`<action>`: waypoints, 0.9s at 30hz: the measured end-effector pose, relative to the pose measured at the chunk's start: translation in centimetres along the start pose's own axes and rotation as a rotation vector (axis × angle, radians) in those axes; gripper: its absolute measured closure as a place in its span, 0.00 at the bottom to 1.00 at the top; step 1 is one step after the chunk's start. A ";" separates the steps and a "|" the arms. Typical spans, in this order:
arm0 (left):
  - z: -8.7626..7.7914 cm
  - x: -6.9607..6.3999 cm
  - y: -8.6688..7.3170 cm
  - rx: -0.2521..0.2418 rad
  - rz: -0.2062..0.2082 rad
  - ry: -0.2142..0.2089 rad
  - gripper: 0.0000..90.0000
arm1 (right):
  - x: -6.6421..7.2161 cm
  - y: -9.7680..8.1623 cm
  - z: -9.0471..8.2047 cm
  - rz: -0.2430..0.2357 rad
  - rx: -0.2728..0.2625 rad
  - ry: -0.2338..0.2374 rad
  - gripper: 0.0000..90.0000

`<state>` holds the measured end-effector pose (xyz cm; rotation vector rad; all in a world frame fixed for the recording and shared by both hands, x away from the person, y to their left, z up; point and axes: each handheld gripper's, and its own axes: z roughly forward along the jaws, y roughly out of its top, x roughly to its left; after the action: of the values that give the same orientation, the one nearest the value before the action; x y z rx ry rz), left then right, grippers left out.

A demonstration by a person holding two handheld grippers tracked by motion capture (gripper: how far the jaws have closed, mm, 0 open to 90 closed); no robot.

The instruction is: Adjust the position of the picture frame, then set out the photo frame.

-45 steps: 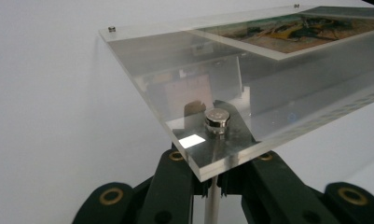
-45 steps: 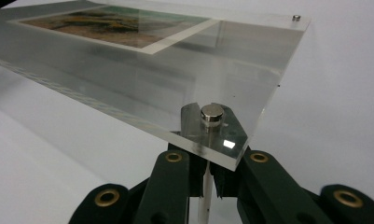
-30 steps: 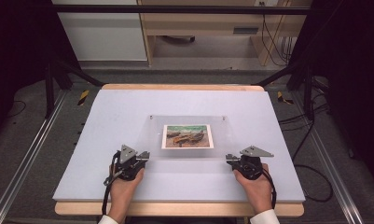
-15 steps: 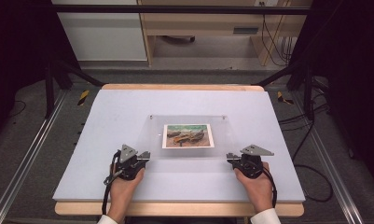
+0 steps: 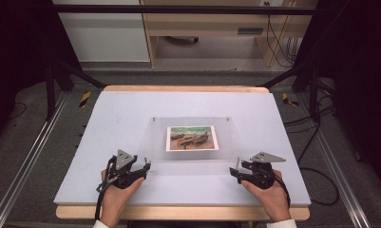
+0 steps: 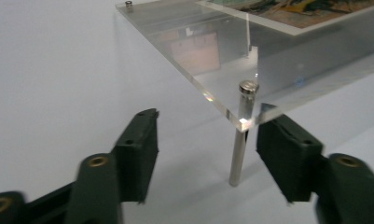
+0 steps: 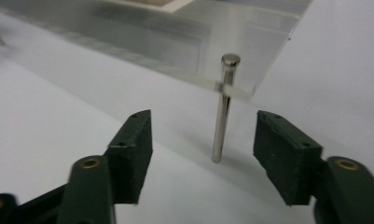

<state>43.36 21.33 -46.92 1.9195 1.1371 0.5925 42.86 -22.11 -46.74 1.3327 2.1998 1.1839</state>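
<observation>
A clear acrylic plate stands on thin metal pins on the white table, and a picture card lies on it. My left gripper sits at the plate's near left corner. In the left gripper view the gripper has just been opening, and the corner pin stands between its jaws, close to the right pad, untouched. My right gripper sits at the near right corner. In the right gripper view the gripper has also just been opening, with the pin free between its pads.
The table's wooden front edge runs just behind both hands. Metal rails flank the table on the floor. Cables lie on the floor at the right. A wooden desk stands beyond the far edge.
Both grippers' jaws stand wider apart than before. The hands, the plate and the picture card have stayed in place.
</observation>
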 end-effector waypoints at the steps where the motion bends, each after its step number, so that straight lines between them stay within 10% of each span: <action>1: -0.3 0.0 -0.1 0.015 0.002 0.003 0.30 | 0.2 -0.1 -0.2 -0.007 0.004 -0.011 0.35; 9: -1.5 0.7 0.5 -0.063 -0.025 -0.079 0.09 | 0.5 0.6 -2.3 -0.042 -0.101 -0.070 0.10; 16: -1.7 1.2 3.3 -0.082 -0.039 -0.178 0.05 | 1.5 3.5 -3.2 -0.112 -0.218 -0.125 0.14; 21: -0.2 1.3 6.0 -0.044 -0.042 -0.196 0.06 | 1.2 6.2 -1.0 -0.117 -0.125 -0.070 0.20; 27: 0.7 1.1 5.2 -0.041 -0.091 -0.190 0.09 | 0.6 6.1 0.7 -0.079 -0.130 -0.044 0.22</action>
<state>46.98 20.66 -43.01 1.8353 1.0757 0.3725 46.56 -19.89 -42.32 1.1978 2.0863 1.2330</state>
